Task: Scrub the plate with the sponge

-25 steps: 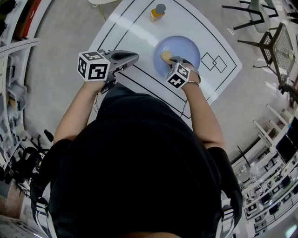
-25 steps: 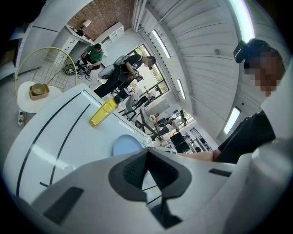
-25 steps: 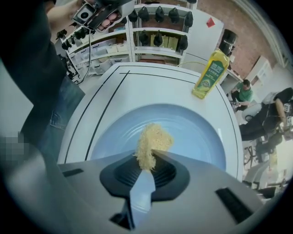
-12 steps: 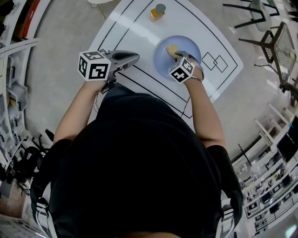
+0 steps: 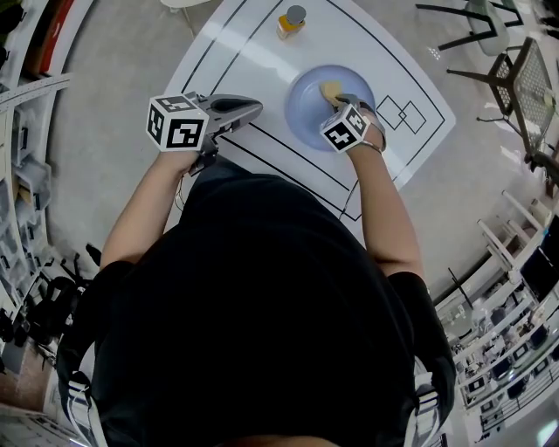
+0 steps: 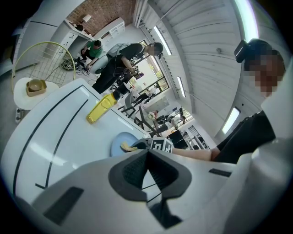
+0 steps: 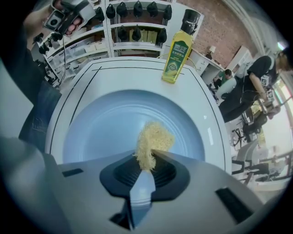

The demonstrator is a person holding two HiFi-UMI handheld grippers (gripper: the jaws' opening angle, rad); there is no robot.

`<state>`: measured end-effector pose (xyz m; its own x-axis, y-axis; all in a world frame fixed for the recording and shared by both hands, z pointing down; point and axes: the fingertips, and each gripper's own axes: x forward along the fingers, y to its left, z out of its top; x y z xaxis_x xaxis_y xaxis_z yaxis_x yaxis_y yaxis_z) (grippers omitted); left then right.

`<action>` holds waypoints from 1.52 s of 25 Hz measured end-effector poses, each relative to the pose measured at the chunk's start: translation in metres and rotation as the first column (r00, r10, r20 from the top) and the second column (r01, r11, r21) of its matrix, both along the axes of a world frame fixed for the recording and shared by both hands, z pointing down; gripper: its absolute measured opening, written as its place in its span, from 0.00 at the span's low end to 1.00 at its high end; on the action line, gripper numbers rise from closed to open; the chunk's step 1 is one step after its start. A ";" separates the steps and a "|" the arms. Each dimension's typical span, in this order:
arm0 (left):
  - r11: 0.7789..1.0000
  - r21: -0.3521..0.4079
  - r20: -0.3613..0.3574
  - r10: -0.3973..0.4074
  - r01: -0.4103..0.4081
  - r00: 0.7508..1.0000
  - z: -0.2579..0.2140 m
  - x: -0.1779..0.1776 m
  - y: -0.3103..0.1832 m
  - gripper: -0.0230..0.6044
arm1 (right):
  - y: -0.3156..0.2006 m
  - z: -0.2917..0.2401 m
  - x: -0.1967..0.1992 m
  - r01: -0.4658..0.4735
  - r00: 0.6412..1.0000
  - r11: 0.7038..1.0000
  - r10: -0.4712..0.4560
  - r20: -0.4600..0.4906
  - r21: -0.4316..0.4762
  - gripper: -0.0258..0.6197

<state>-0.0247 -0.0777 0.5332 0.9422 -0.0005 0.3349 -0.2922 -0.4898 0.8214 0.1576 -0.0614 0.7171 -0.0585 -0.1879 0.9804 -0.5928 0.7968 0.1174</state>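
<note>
The person's two forearms reach forward over the near edge of the white tabletop (image 5: pixel 262 52), which is marked with black lines. The left gripper (image 5: pixel 253 108) is held above the near left part of the tabletop, well apart from the plate. Its jaws are closed tip to tip with nothing between them. Farther out, the right gripper (image 5: pixel 336 100) reaches over the pale blue plate (image 5: pixel 306 100) with its jaws clamped on a yellow sponge (image 7: pixel 153 141). The sponge sticks out beyond the jaw tips and sits over the plate's far right part in the head view. Beyond the plate, near the tabletop's far edge, a yellow bottle (image 5: pixel 292 21) with a dark cap stands upright.
</note>
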 end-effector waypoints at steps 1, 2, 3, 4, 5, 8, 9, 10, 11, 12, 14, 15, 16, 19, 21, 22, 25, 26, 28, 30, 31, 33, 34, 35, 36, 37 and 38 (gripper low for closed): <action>1.000 0.000 0.000 0.002 -0.002 1.000 0.000 0.001 0.001 0.05 | 0.000 0.000 0.003 -0.009 1.000 1.000 0.009 -0.005 0.000 0.11; 1.000 0.000 0.000 0.003 -0.003 1.000 0.000 0.002 0.001 0.05 | 0.000 0.000 0.007 -0.019 1.000 1.000 0.019 -0.011 0.001 0.11; 1.000 -0.001 0.000 0.004 -0.004 1.000 0.000 0.002 0.002 0.05 | 0.001 0.000 0.011 -0.029 0.999 1.000 0.029 -0.016 0.002 0.11; 1.000 0.000 0.000 0.005 -0.005 1.000 0.000 0.003 0.002 0.05 | 0.002 0.000 0.015 -0.041 0.999 0.999 0.041 -0.021 0.003 0.11; 1.000 0.000 0.000 0.005 -0.005 1.000 -0.001 0.004 0.003 0.05 | 0.003 0.000 0.018 -0.053 0.998 0.999 0.053 -0.027 0.003 0.11; 1.000 0.000 -0.001 0.008 -0.008 1.000 -0.001 0.005 0.006 0.05 | 0.008 0.001 0.029 -0.084 0.996 0.996 0.084 -0.042 0.002 0.11; 1.000 0.000 0.000 0.010 -0.010 1.000 -0.001 0.005 0.007 0.05 | 0.010 0.001 0.031 -0.092 0.995 0.996 0.092 -0.048 0.001 0.11; 1.000 0.001 0.000 0.011 -0.011 1.000 -0.001 0.006 0.007 0.05 | 0.012 0.002 0.034 -0.099 0.994 0.995 0.099 -0.053 -0.001 0.11; 1.000 0.001 0.000 0.012 -0.012 1.000 -0.001 0.006 0.008 0.05 | 0.014 0.002 0.036 -0.105 0.993 0.994 0.105 -0.058 -0.003 0.11; 1.000 0.002 0.000 0.013 -0.013 1.000 -0.002 0.007 0.009 0.05 | 0.017 0.002 0.038 -0.111 0.992 0.994 0.111 -0.063 -0.007 0.11; 1.000 0.004 -0.002 0.016 -0.016 1.000 -0.002 0.008 0.010 0.05 | 0.022 0.003 0.041 -0.124 0.990 0.992 0.122 -0.072 -0.019 0.11; 1.000 0.004 -0.002 0.017 -0.017 1.000 -0.002 0.009 0.011 0.05 | 0.025 0.004 0.043 -0.130 0.989 0.991 0.128 -0.077 -0.026 0.11; 1.000 0.005 -0.002 0.018 -0.018 1.000 -0.002 0.010 0.012 0.05 | 0.027 0.004 0.044 -0.135 0.988 0.990 0.132 -0.080 -0.032 0.11; 1.000 0.007 -0.002 0.023 -0.023 1.000 -0.003 0.010 0.015 0.05 | 0.034 0.005 0.046 -0.145 0.986 0.988 0.140 -0.091 -0.047 0.11; 1.000 0.008 -0.004 0.023 -0.023 1.000 -0.004 0.010 0.016 0.05 | 0.038 0.005 0.048 -0.151 0.985 0.987 0.145 -0.097 -0.058 0.11; 1.000 0.008 -0.005 0.023 -0.023 1.000 -0.005 0.009 0.017 0.05 | 0.040 0.005 0.048 -0.154 0.984 0.986 0.147 -0.100 -0.064 0.11; 1.000 0.009 -0.009 0.022 -0.022 1.000 -0.006 0.008 0.021 0.05 | 0.047 0.005 0.049 -0.163 0.982 0.983 0.153 -0.108 -0.085 0.11; 1.000 0.010 -0.009 0.021 -0.021 1.000 -0.006 0.007 0.022 0.05 | 0.050 0.005 0.049 -0.165 0.982 0.982 0.154 -0.110 -0.093 0.11; 1.000 0.010 -0.010 0.020 -0.020 1.000 -0.006 0.007 0.025 0.05 | 0.055 0.005 0.048 -0.166 0.982 0.980 0.154 -0.113 -0.109 0.11; 1.000 0.012 -0.011 0.020 -0.020 1.000 -0.006 0.006 0.028 0.05 | 0.061 0.005 0.046 -0.167 0.982 0.978 0.152 -0.115 -0.126 0.11; 1.000 0.013 -0.013 0.020 -0.020 1.000 -0.007 0.006 0.029 0.05 | 0.064 0.005 0.045 -0.167 0.982 0.977 0.152 -0.116 -0.135 0.11; 1.000 0.014 -0.017 0.019 -0.019 1.000 -0.008 0.006 0.032 0.05 | 0.070 0.005 0.043 -0.168 0.982 0.974 0.152 -0.115 -0.153 0.11; 1.000 0.015 -0.018 0.019 -0.019 1.000 -0.009 0.006 0.033 0.05 | 0.073 0.005 0.042 -0.169 0.982 0.973 0.152 -0.114 -0.159 0.11; 1.000 0.016 -0.019 0.019 -0.019 1.000 -0.010 0.006 0.034 0.05 | 0.075 0.005 0.041 -0.170 0.982 0.972 0.153 -0.112 -0.165 0.11; 1.000 0.018 -0.019 0.018 -0.018 1.000 -0.010 0.006 0.036 0.05 | 0.078 0.005 0.041 -0.171 0.982 0.971 0.153 -0.111 -0.170 0.11; 1.000 0.019 -0.019 0.016 -0.015 1.000 -0.010 0.005 0.037 0.05 | 0.080 0.005 0.040 -0.171 0.982 0.970 0.153 -0.111 -0.175 0.11; 1.000 0.019 -0.020 0.013 -0.013 1.000 -0.010 0.005 0.038 0.05 | 0.082 0.006 0.038 -0.171 0.982 0.969 0.153 -0.111 -0.181 0.11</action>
